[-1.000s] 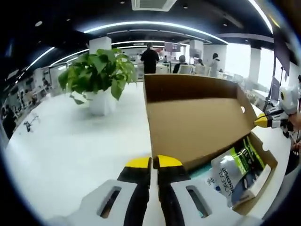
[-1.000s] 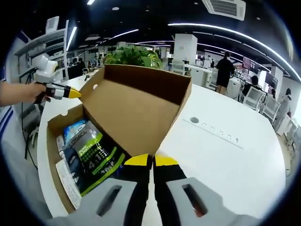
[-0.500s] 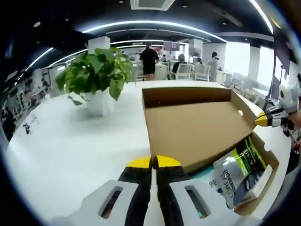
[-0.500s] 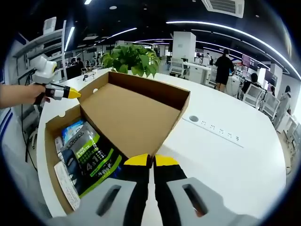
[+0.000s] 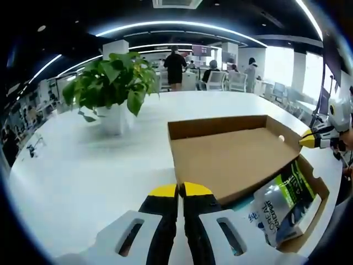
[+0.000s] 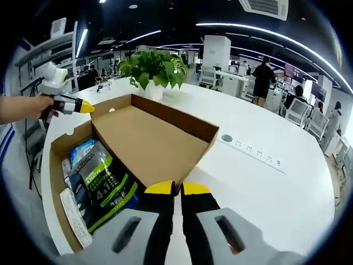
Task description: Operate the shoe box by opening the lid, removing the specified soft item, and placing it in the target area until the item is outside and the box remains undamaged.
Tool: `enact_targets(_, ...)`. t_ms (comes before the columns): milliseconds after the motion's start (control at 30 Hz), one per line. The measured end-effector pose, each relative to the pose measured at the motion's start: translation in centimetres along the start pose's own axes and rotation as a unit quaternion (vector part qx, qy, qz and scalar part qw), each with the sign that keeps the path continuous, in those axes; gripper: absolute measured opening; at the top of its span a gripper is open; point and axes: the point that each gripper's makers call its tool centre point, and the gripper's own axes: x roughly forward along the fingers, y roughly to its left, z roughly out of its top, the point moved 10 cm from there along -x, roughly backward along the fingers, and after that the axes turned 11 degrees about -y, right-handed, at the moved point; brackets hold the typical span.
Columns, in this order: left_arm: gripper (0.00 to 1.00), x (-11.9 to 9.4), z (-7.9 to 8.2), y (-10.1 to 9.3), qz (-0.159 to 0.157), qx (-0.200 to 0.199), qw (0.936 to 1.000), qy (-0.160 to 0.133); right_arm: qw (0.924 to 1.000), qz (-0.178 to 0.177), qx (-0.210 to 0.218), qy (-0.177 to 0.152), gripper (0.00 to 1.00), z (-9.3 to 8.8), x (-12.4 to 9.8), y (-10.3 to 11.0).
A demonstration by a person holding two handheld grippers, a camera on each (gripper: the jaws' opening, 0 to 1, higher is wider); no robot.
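Lying folded back on the white table [image 5: 83,165], one shoe box lid [image 6: 149,141] | one open shoe box [image 6: 58,165] near the table's edge holds one soft pouch [image 6: 105,185] | your left gripper [image 5: 181,190] and right gripper [image 6: 176,189]: jaws pressed together, empty | one potted plant [image 5: 113,91].

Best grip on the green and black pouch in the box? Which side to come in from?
Probably take the green and black pouch by its upper edge, where it stands proud of the items under it, coming down from above through the open top of the shoe box. The lid lies folded back on one side and the box walls block a side approach. The pouch looks soft, so pinch a fold, not the flat face.
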Motion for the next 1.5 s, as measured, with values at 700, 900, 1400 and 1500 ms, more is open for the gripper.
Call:
enact_targets(700,0.0,1.1,-0.1,-0.1,0.012,-0.014,0.9997,0.016,0.9991,-0.005,0.039,0.019,0.02,-0.1,1.0,-0.4)
enact_targets(900,0.0,1.2,-0.2,-0.1,0.014,-0.023,0.9995,0.018,0.9984,-0.008,0.052,0.02,0.01,-0.1,1.2,-0.3)
enact_targets(1400,0.0,1.5,-0.4,-0.1,0.014,-0.026,0.9993,0.024,0.9979,-0.009,0.057,0.03,0.0,-0.1,1.7,-0.4)
enact_targets(1500,0.0,1.7,-0.5,0.0,0.015,-0.026,0.9993,0.024,0.998,-0.007,0.054,0.032,0.0,-0.1,1.7,-0.4)
